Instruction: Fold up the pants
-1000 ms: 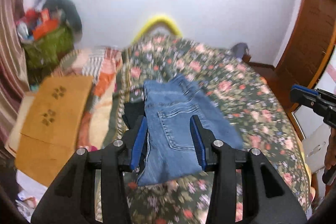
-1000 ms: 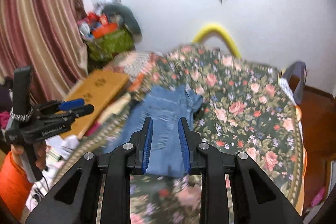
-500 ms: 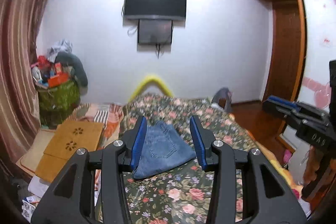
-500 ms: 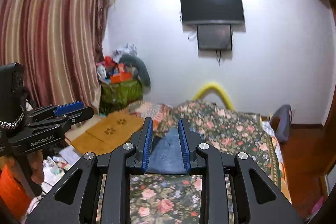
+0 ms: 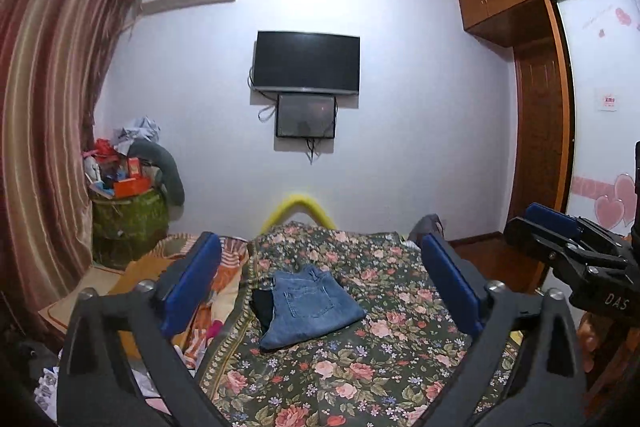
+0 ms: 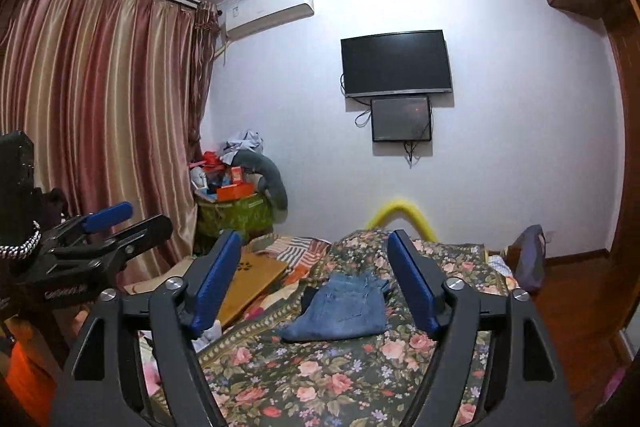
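The blue jeans (image 5: 308, 307) lie folded into a small packet on the floral bedspread (image 5: 360, 367), beside a folded black garment (image 5: 262, 305). My left gripper (image 5: 320, 285) is open and empty, held back from the bed, well short of the jeans. My right gripper (image 6: 314, 281) is also open and empty, held back likewise; the jeans (image 6: 344, 311) show between its fingers. Each gripper appears at the edge of the other's view: the right one (image 5: 560, 239) and the left one (image 6: 108, 227).
A wooden board (image 5: 132, 271) and striped bedding (image 5: 228, 263) lie left of the bed. A green basket piled with clutter (image 5: 128, 211) stands in the left corner by the curtain (image 5: 44, 131). A TV (image 5: 306, 63) hangs on the far wall; a wardrobe (image 5: 536, 155) is right.
Both grippers have pulled back and up from the jeans, and both jaws have opened wide. The jeans lie still on the bed.
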`<action>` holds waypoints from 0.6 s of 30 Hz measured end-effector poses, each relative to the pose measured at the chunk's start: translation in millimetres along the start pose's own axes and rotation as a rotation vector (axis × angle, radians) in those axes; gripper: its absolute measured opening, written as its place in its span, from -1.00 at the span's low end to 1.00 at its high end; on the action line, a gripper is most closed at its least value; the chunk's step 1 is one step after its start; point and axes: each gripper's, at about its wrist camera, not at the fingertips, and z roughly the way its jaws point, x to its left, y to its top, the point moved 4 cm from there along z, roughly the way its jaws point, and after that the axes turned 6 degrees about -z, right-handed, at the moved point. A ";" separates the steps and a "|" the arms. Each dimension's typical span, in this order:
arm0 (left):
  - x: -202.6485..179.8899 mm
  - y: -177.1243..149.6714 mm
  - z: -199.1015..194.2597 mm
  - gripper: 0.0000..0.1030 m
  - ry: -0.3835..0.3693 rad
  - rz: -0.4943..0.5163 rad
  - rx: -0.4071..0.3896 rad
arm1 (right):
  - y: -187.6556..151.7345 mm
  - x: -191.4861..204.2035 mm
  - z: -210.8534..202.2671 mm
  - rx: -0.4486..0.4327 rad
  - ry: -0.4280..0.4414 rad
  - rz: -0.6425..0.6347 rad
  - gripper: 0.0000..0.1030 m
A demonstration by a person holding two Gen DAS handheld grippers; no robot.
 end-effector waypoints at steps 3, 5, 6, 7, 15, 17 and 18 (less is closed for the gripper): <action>-2.0 -3.9 -3.7 0.98 -0.010 0.005 0.005 | 0.2 0.9 -1.3 -0.010 -0.015 0.008 0.83; -1.4 -6.9 -5.4 0.99 -0.003 0.005 0.002 | -0.2 2.5 -0.8 -0.009 -0.031 0.002 0.94; -1.5 -7.9 -6.4 0.99 0.000 0.004 0.000 | -0.3 3.4 -1.0 -0.010 -0.036 0.001 0.95; -1.4 -9.2 -7.4 0.99 0.004 0.003 -0.001 | -1.0 5.4 -2.3 -0.013 -0.043 -0.002 0.97; 1.1 -13.9 -12.5 0.99 0.015 -0.013 -0.007 | -9.7 7.3 -3.2 0.004 -0.045 -0.003 0.99; 1.5 -14.4 -11.4 0.99 0.018 -0.011 -0.007 | -11.3 6.7 -3.8 0.006 -0.043 -0.004 0.99; 1.1 -14.9 -10.6 0.99 0.019 -0.010 -0.006 | -11.0 6.4 -3.5 0.007 -0.043 -0.003 0.99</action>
